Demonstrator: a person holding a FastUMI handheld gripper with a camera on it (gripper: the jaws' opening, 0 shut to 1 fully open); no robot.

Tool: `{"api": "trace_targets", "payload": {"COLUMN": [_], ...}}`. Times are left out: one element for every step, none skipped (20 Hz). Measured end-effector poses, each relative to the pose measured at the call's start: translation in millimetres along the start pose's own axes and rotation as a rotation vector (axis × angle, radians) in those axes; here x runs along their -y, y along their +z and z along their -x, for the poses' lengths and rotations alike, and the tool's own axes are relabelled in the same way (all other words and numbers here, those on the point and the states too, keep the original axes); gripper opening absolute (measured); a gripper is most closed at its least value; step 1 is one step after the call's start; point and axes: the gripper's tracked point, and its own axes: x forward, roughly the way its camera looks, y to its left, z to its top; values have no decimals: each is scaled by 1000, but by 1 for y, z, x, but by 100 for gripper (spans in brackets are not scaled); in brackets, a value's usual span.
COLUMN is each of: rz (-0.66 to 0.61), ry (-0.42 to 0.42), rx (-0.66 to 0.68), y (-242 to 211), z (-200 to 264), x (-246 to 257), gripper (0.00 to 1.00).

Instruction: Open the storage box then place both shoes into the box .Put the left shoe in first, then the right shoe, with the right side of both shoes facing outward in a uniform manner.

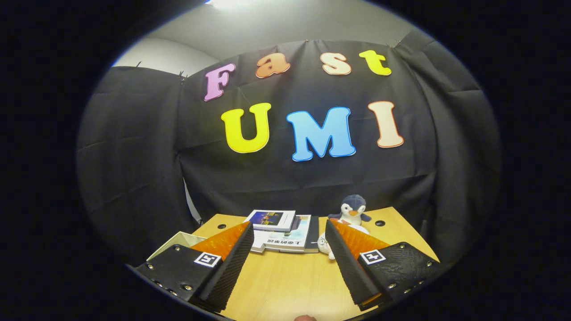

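Partly hidden things behind the fingers

We see the white box (176, 243) cut off by one finger, and a white toy (324, 246) mostly hidden beside the other; book (285, 238) print is unreadable.

Two books (282, 232), one plush penguin (352, 210), one table (290, 281).

books (285, 232) stacked on table (290, 281) | penguin toy (352, 209) right of them, perhaps touching

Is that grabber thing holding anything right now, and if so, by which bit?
Nothing is held. The hand-held gripper is open, its fingers spread wide over bare table, with the books and toy penguin lying beyond them.
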Motion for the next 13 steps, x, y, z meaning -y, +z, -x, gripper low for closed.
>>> {"api": "trace_targets", "payload": {"rz": [1, -1, 1, 3, 8, 13, 14, 14, 11, 10, 11, 16, 22], "ry": [-4, -11, -13, -16, -19, -19, -20, -18, -18, -17, -17, -22, -35], "rx": [5, 11, 12, 17, 20, 22, 26, 32, 37, 37, 41, 46, 49], "y": [2, 3, 4, 5, 5, 6, 6, 7, 8, 8, 9, 11, 12], "z": [2, 5, 7, 10, 12, 14, 15, 18, 20, 20, 21, 23, 23], "x": [5, 9, 12, 14, 16, 16, 17, 17, 16, 16, 16, 17, 20], "gripper": [98, 98, 98, 98, 98, 98, 98, 97, 97, 98, 98, 98, 98]}}
